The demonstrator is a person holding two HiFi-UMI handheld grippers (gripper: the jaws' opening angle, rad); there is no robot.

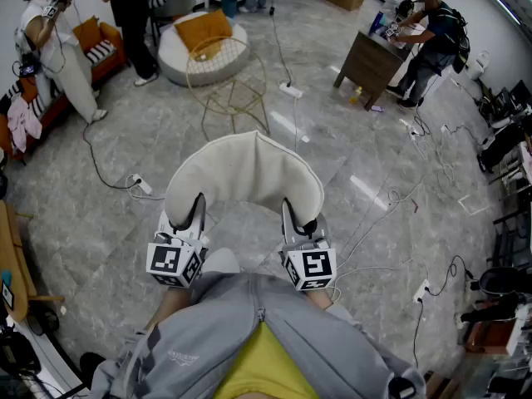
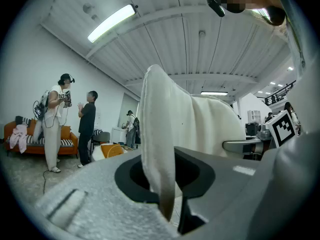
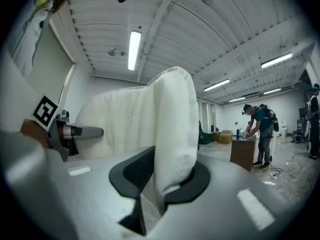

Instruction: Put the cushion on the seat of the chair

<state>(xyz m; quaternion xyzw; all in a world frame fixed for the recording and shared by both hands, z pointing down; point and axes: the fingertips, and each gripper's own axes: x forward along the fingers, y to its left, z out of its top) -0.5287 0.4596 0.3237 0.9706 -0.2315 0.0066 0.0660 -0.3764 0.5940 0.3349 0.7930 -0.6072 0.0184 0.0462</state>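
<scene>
A cream cushion [image 1: 245, 173] hangs in front of me above the grey marble floor, held by its near edge at both ends. My left gripper [image 1: 196, 216] is shut on the cushion's left corner, and in the left gripper view the fabric edge [image 2: 159, 149] runs down between the jaws of the left gripper [image 2: 167, 196]. My right gripper [image 1: 291, 219] is shut on the right corner, where the thick cushion edge [image 3: 174, 134] is pinched in the right gripper [image 3: 161, 186]. Beyond the cushion stands a gold wire chair [image 1: 229, 81] with a bare seat.
Behind the wire chair sits a round white seat with an orange pillow [image 1: 202, 32]. An orange sofa [image 1: 91, 44] and two people [image 1: 50, 44] are at the far left. At the far right a person bends over a wooden desk [image 1: 370, 61]. Cables and power strips [image 1: 291, 91] cross the floor.
</scene>
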